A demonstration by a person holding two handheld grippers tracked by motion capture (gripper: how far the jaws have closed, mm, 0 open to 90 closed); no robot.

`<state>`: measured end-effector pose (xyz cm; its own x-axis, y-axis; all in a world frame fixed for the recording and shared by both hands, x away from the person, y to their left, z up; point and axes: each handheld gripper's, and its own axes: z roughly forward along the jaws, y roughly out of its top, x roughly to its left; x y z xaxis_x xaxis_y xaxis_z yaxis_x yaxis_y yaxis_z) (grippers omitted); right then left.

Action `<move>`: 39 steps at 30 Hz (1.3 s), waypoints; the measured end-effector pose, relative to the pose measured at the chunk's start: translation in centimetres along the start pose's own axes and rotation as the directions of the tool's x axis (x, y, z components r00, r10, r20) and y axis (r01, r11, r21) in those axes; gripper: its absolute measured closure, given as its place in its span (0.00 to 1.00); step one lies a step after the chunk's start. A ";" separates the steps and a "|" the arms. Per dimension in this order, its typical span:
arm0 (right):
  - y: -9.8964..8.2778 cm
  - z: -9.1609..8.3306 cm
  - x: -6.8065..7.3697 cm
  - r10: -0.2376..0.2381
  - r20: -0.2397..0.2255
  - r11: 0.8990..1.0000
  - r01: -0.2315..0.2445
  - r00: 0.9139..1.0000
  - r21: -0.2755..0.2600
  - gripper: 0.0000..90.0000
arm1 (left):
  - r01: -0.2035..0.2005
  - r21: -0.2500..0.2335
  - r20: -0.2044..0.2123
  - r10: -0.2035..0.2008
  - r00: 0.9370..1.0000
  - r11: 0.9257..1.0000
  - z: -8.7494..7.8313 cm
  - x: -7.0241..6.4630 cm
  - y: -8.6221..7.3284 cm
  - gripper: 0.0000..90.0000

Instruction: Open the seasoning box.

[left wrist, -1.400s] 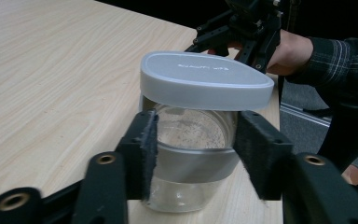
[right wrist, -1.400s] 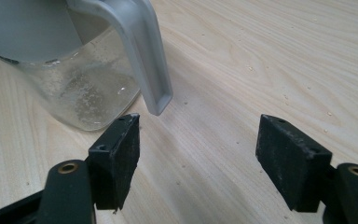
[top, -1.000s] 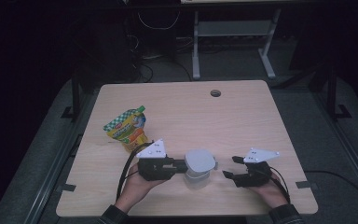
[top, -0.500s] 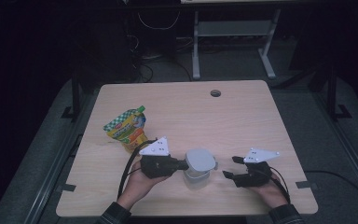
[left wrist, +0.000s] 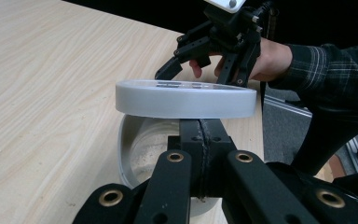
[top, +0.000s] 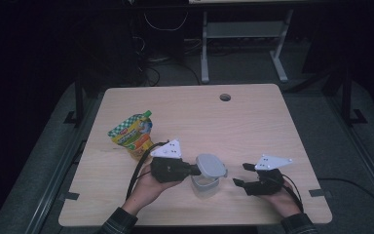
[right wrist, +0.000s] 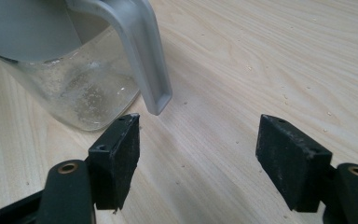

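A clear plastic jug (top: 204, 187) stands near the table's front edge, and its inside (left wrist: 140, 144) shows under the raised lid. My left gripper (top: 197, 169) is shut on the rim of the grey lid (top: 210, 165), holding it roughly level just above the jug's mouth. In the left gripper view the lid (left wrist: 186, 99) sits across the top of my pinched jaws (left wrist: 199, 135). To the jug's right, my right gripper (top: 240, 174) rests low on the table and is open. Its pads (right wrist: 116, 154) stand wide apart just short of the jug's grey handle (right wrist: 142, 56), holding nothing.
A colourful snack pouch (top: 132, 134) lies on the wooden table (top: 253, 131) to the left, behind my left hand. A cable hole (top: 225, 97) sits near the far edge. Dark floor and a desk frame (top: 243, 34) lie beyond the table.
My left hand has drawn back slightly to the left, and the lid now sits a little higher over the jug. The right gripper has not moved.
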<state>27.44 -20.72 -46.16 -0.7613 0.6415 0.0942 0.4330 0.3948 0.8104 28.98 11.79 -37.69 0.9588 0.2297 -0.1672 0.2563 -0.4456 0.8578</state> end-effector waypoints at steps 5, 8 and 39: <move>0.0 0.0 0.0 0.000 0.000 1.000 0.000 1.000 0.000 0.33 | -0.008 -0.013 0.007 0.008 1.000 1.000 0.0 0.1 0.5 1.00; 0.0 0.0 0.0 -0.002 0.001 1.000 0.002 1.000 0.000 0.33 | -0.011 -0.021 0.010 0.011 1.000 1.000 0.0 0.2 0.8 1.00; -0.4 -0.4 -0.1 0.005 0.009 1.000 -0.005 1.000 -0.006 0.33 | -0.052 -0.065 0.035 0.054 0.998 0.997 1.9 1.1 3.8 1.00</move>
<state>27.10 -21.20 -46.27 -0.7548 0.6492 0.0937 0.4341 0.3873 0.8134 31.28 8.72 -35.56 0.9749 0.1752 -0.1371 0.1977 -0.3993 0.8952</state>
